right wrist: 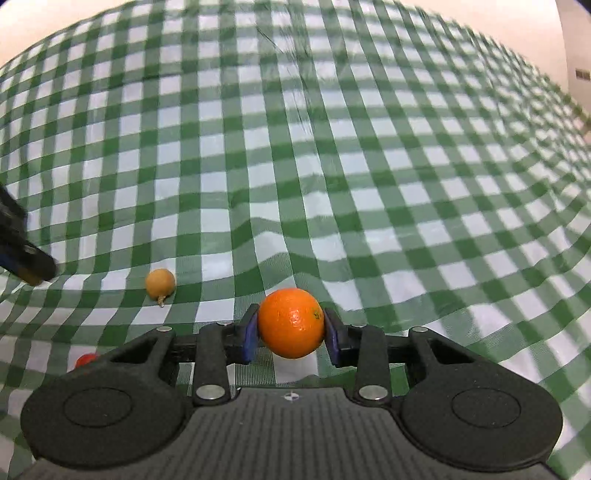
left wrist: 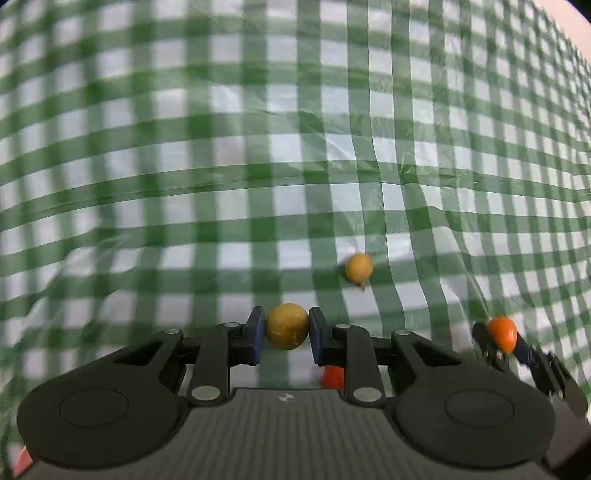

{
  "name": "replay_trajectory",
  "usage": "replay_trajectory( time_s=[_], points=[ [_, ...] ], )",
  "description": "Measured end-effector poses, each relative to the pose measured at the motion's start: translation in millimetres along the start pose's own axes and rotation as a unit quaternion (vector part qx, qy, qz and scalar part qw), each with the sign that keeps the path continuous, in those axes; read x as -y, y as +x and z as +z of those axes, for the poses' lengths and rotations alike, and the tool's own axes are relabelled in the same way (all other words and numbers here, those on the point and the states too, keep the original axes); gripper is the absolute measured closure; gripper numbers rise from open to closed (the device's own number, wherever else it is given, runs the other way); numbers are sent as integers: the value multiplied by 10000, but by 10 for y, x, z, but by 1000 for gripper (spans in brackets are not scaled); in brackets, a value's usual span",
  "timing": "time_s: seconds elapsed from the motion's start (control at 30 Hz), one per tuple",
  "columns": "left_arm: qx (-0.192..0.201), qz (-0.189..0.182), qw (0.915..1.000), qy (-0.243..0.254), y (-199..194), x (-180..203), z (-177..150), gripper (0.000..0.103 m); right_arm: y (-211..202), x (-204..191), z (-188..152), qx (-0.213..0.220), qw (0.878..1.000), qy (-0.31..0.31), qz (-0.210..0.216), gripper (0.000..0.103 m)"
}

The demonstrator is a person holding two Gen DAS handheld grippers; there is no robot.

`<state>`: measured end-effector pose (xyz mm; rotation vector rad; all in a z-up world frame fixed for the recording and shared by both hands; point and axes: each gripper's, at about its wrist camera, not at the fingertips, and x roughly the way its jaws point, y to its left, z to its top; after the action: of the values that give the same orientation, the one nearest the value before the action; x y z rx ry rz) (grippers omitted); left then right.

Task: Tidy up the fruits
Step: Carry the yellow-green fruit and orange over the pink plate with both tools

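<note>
A small, firm, light yellow fruit [left wrist: 287,331] is pinched mid-body by the left hand-held gripper [left wrist: 287,332]; a smooth orange [right wrist: 290,323], likely slippery, is clamped across its widest part by the right hand-held gripper [right wrist: 290,328].

Two wrist cameras, both low and close over my work surface

My left view tilts steeply down at the checked cloth [left wrist: 295,147]; my right looks flatter across it toward the wall [right wrist: 480,22]. Both catch the same tan stemmed fruit [left wrist: 358,268] [right wrist: 160,282].
</note>
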<state>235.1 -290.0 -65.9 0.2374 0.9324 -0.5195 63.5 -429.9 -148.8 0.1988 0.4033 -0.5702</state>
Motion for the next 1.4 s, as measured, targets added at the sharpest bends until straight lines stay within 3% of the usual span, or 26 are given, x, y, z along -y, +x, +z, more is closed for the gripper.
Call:
replay_trajectory(
  time_s=[0.27,0.47,0.63,0.93,1.4],
  points=[
    [154,525,9984,-147,-1390,-406,-874,75,-1320,35,153,-97,9975,330,612,66],
    [172,601,9973,-382,-2122,-519,-1633,75,-2438,-182,-31,-304,9920,47,1223,66],
    [219,634,9965,-508,-2587,-647,-2104,75,-3079,-443,-115,-258,9853,-181,1677,66],
    [759,728,9893,-1015,-3315,-1016,-2651,75,-3705,-820,-129,-16,9744,-685,2141,66],
    [1066,615,9825,-1399,-3547,-1263,-2835,75,-3905,-1034,-163,35,9711,-1119,2109,66]
  ],
)
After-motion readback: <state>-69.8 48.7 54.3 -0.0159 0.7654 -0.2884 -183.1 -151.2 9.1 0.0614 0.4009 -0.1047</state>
